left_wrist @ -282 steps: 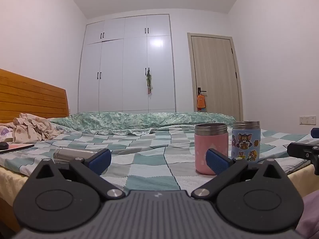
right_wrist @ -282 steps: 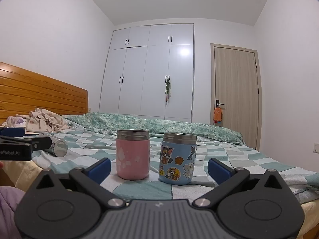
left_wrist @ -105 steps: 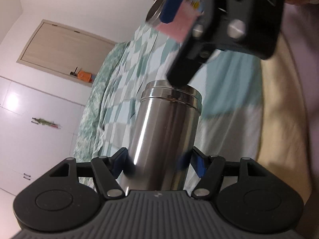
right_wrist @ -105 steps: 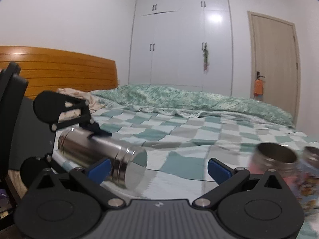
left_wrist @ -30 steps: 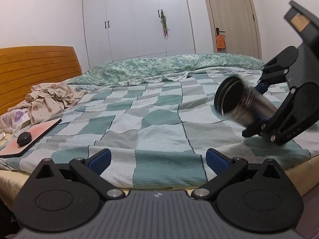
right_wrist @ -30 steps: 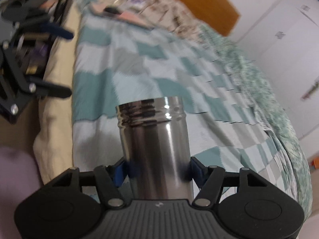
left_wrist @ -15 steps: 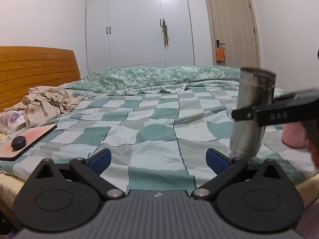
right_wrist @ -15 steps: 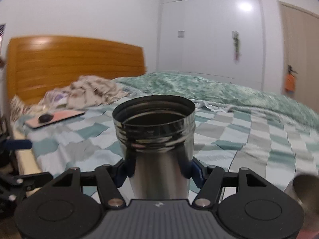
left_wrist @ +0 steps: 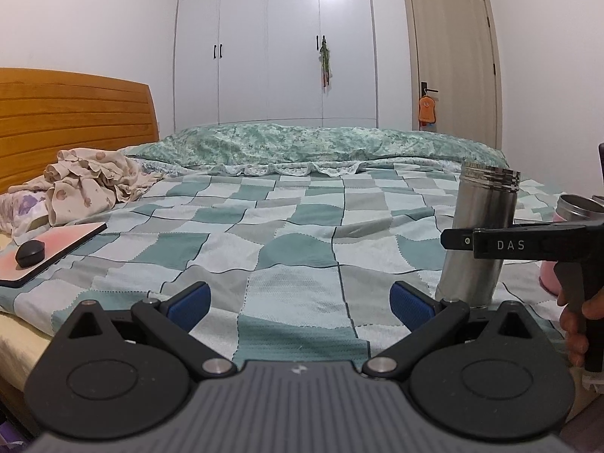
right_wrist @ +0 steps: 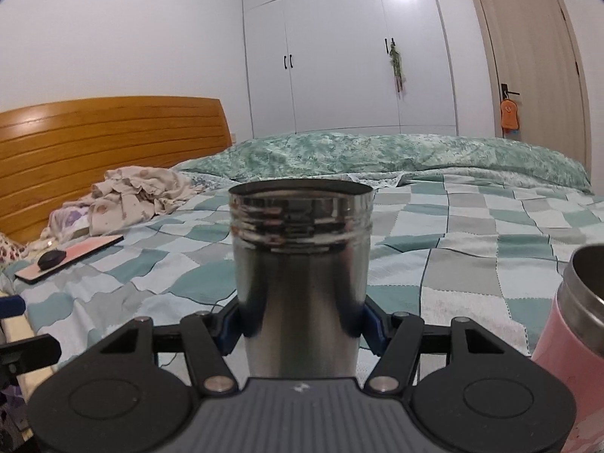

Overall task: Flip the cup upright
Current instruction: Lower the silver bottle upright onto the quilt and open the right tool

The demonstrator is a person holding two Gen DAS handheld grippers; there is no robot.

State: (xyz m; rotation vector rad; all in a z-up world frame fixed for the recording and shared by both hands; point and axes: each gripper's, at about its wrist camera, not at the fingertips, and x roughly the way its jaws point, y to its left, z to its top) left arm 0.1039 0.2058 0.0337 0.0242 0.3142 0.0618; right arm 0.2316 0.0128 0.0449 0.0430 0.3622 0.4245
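A steel cup (right_wrist: 300, 275) stands upright, mouth up, between the blue pads of my right gripper (right_wrist: 301, 326), which is shut on its body. In the left wrist view the same cup (left_wrist: 477, 234) stands on the checked bedspread (left_wrist: 294, 234) at the right, with the right gripper's black finger across its middle. My left gripper (left_wrist: 300, 300) is open and empty, low over the near edge of the bed, left of the cup.
A pink cup (right_wrist: 570, 358) stands just right of the steel cup; it also shows in the left wrist view (left_wrist: 566, 222). A pink board with a black mouse (left_wrist: 30, 255) and crumpled clothes (left_wrist: 90, 177) lie at the left by the wooden headboard (left_wrist: 75, 113).
The right gripper has swung the steel cup from tilted to upright and lowered it onto the bedspread. The left gripper has stayed open and nearly still.
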